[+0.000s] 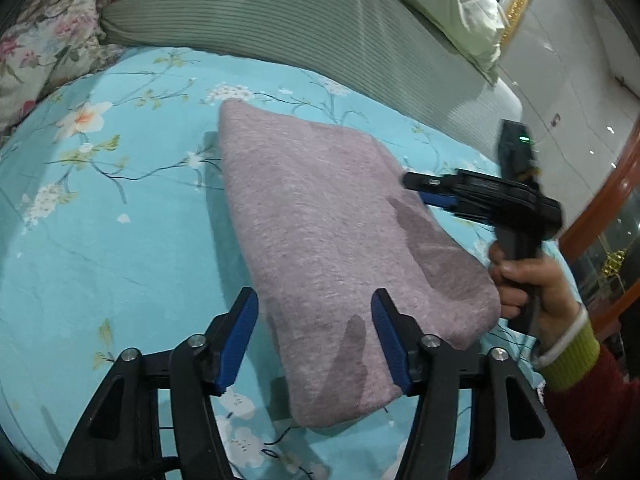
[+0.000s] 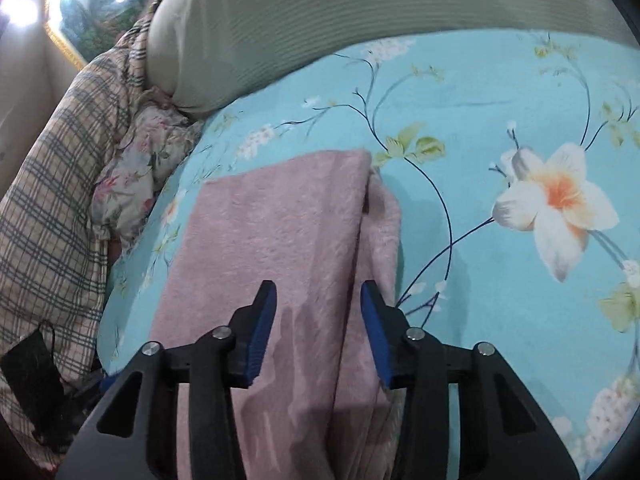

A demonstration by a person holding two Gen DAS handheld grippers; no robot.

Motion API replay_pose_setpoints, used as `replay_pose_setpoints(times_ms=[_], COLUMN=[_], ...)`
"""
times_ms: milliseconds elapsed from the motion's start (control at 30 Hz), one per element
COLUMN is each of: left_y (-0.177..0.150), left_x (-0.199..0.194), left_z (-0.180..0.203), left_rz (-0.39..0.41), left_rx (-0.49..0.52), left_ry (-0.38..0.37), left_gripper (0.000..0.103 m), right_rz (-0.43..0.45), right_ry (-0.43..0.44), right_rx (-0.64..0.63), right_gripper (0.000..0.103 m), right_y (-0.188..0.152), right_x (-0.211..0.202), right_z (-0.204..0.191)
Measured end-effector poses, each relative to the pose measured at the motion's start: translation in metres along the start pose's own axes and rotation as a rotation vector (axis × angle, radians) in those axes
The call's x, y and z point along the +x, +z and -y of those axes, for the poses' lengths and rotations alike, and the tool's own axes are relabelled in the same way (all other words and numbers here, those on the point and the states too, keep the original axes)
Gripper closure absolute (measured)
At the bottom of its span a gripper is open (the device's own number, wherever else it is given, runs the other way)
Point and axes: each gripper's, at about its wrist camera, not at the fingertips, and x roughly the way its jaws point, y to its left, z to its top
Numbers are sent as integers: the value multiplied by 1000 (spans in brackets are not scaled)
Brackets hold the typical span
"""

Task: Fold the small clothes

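A folded pink-mauve knitted garment [image 1: 324, 240] lies on the turquoise floral bedsheet [image 1: 120, 240]. My left gripper [image 1: 314, 304] is open and empty, hovering just above the garment's near end. In the left wrist view my right gripper [image 1: 416, 188] comes in from the right, at the garment's right edge. In the right wrist view the right gripper [image 2: 318, 294] is open and empty above the garment [image 2: 272, 240], whose folded layers show along its right side.
A grey-green corduroy bolster [image 1: 280, 12] and a pale green pillow [image 1: 440, 0] line the far side. Floral bedding [image 1: 36, 48] lies at the left. A plaid quilt [image 2: 52, 208] and floral cloth [image 2: 136, 160] lie beside the bed. White cabinets [image 1: 568, 60] stand at the right.
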Motion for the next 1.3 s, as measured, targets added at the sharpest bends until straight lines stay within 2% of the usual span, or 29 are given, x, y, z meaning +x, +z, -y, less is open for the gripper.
replay_pose_setpoints(times_ms=[33,100,133,200,267,333,433,533,700,800,867,1033,1133,1167,1200,1233,1267,1300], left_y=[0,1,1,3,6,9,9,5,-10,-23,-34,-56,-60,-60,-59,-57,-56,-55], left_x=[1,5,6,10,12,11,17,21,6,-9,-16,-11,-2,2,5,8,9,9], left_z=[1,4,4,4,5,7,11,15,18,17,17,20,23,24,24,24,23,22], left_rz=[-3,-5,-4,-11,-14,-8,-23,-35,-41,-39,-43,-80,-77,-73,-67,-65,-61,-51], left_rx=[3,12,17,21,21,29,52,83,112,127,136,176,207,212,208,196,179,154], left_ry=[-12,-27,-27,-32,-36,-39,-17,30,58,63,57,73,162,197,232,258,260,251], left_gripper=[53,54,54,54,54,54,54,54,52,51,51,49,49,50,55,60,62,74], right_rz=[-1,-5,-11,20,88,114,47,-23,25,49,63,25,-9,-25,-34,-50,-68,-62], right_ry=[9,32,34,48,80,67,1,-14,0,18,32,59,63,58,54,49,46,42], right_rx=[15,37,42,30,3,-3,28,68,84,67,39,17,21,21,18,14,9,-3], right_gripper=[62,80,96,96,96,96,96,92,85,67,49,46,46,48,54,77,88,88], right_y=[3,6,9,17,25,30,28,14,-8,-30,-49,-96,-110,-112,-112,-112,-110,-108], right_x=[3,7,8,1,-17,-25,-8,7,-32,-66,-82,-98,-89,-84,-80,-75,-71,-72], right_z=[3,7,7,2,-7,-11,5,21,19,13,9,7,6,5,3,2,0,-2])
